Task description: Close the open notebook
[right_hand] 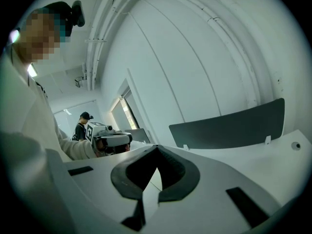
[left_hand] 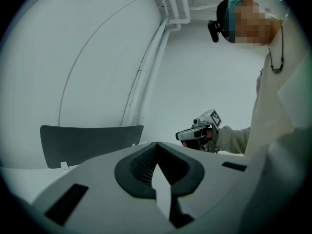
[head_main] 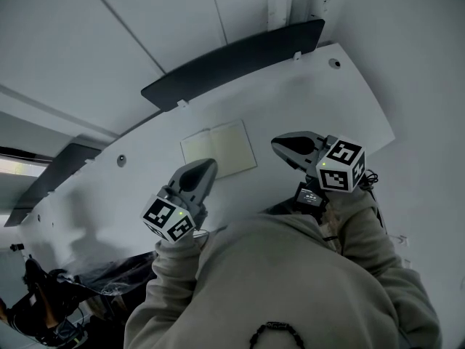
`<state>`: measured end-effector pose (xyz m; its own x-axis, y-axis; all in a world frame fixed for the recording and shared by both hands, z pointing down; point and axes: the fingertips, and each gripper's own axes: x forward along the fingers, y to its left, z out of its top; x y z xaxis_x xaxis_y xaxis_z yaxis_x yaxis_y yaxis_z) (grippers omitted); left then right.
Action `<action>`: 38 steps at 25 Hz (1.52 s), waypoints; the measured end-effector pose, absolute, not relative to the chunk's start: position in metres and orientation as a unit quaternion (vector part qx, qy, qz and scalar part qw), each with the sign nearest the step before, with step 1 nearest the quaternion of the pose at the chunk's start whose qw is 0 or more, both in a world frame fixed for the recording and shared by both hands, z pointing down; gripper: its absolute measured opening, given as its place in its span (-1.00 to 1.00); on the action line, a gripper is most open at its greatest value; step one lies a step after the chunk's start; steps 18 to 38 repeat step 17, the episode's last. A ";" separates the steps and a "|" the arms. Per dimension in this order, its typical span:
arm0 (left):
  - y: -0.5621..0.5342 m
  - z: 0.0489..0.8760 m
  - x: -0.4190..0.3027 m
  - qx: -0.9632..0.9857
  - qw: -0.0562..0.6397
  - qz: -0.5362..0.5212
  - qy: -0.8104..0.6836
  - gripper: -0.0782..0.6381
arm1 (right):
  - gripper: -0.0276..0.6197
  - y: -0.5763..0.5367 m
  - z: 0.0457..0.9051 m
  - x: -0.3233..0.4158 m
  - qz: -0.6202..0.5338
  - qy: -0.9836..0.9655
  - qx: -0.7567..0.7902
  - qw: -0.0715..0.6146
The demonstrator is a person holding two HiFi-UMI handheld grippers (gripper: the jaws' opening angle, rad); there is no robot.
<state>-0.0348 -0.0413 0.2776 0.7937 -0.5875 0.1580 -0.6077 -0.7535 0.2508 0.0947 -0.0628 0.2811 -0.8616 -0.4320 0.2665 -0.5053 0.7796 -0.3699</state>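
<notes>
While the cream-paged notebook [head_main: 218, 148] lay open and flat on the curved white desk [head_main: 341, 100], its long axis ran along the dark back panel [head_main: 232, 60]; the left gripper [head_main: 209, 166] and right gripper [head_main: 277, 145] hovered at its near side, both with jaws closed on nothing.

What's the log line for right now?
notebook open on table | left claw shut, empty | right claw shut, empty | closing not done
</notes>
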 end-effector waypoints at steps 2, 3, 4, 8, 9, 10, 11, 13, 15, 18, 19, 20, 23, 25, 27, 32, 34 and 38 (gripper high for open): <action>-0.042 0.277 -0.037 0.934 0.149 0.031 -0.322 -0.78 | -0.86 -0.062 0.282 0.096 0.219 -0.939 0.251 0.086; -0.042 0.277 -0.036 0.934 0.149 0.029 -0.323 -0.78 | -0.86 -0.062 0.282 0.097 0.220 -0.938 0.252 0.086; -0.042 0.276 -0.035 0.934 0.148 0.026 -0.323 -0.78 | -0.86 -0.061 0.283 0.098 0.221 -0.938 0.252 0.087; -0.044 0.271 -0.035 0.937 0.143 0.023 -0.319 -0.78 | -0.86 -0.062 0.282 0.093 0.221 -0.939 0.250 0.084; -0.044 0.272 -0.034 0.937 0.144 0.022 -0.317 -0.78 | -0.86 -0.062 0.281 0.091 0.221 -0.939 0.249 0.084; -0.043 0.273 -0.033 0.937 0.146 0.022 -0.316 -0.78 | -0.86 -0.062 0.281 0.091 0.220 -0.940 0.248 0.085; -0.043 0.275 -0.032 0.938 0.147 0.024 -0.314 -0.78 | -0.86 -0.061 0.281 0.091 0.219 -0.940 0.247 0.086; -0.042 0.279 -0.028 0.938 0.150 0.030 -0.310 -0.78 | -0.86 -0.062 0.283 0.093 0.217 -0.940 0.248 0.085; -0.043 0.282 -0.026 0.939 0.151 0.034 -0.308 -0.78 | -0.86 -0.062 0.284 0.095 0.218 -0.940 0.250 0.081; -0.044 0.283 -0.025 0.938 0.152 0.034 -0.310 -0.78 | -0.86 -0.063 0.285 0.095 0.221 -0.940 0.249 0.075; -0.044 0.283 -0.025 0.938 0.152 0.034 -0.310 -0.78 | -0.86 -0.063 0.285 0.095 0.221 -0.940 0.249 0.075; -0.044 0.283 -0.025 0.938 0.152 0.034 -0.310 -0.78 | -0.86 -0.063 0.285 0.095 0.221 -0.940 0.249 0.075; -0.044 0.283 -0.025 0.938 0.152 0.034 -0.310 -0.78 | -0.86 -0.063 0.285 0.095 0.221 -0.940 0.249 0.075; -0.044 0.283 -0.025 0.938 0.152 0.034 -0.310 -0.78 | -0.86 -0.063 0.285 0.095 0.221 -0.940 0.249 0.075; -0.044 0.283 -0.025 0.938 0.152 0.034 -0.310 -0.78 | -0.86 -0.063 0.285 0.095 0.221 -0.940 0.249 0.075; -0.044 0.283 -0.025 0.938 0.152 0.034 -0.310 -0.78 | -0.86 -0.063 0.285 0.095 0.221 -0.940 0.249 0.075; -0.044 0.283 -0.025 0.938 0.152 0.034 -0.310 -0.78 | -0.86 -0.063 0.285 0.095 0.221 -0.940 0.249 0.075; -0.044 0.283 -0.025 0.938 0.152 0.034 -0.310 -0.78 | -0.86 -0.063 0.285 0.095 0.221 -0.940 0.249 0.075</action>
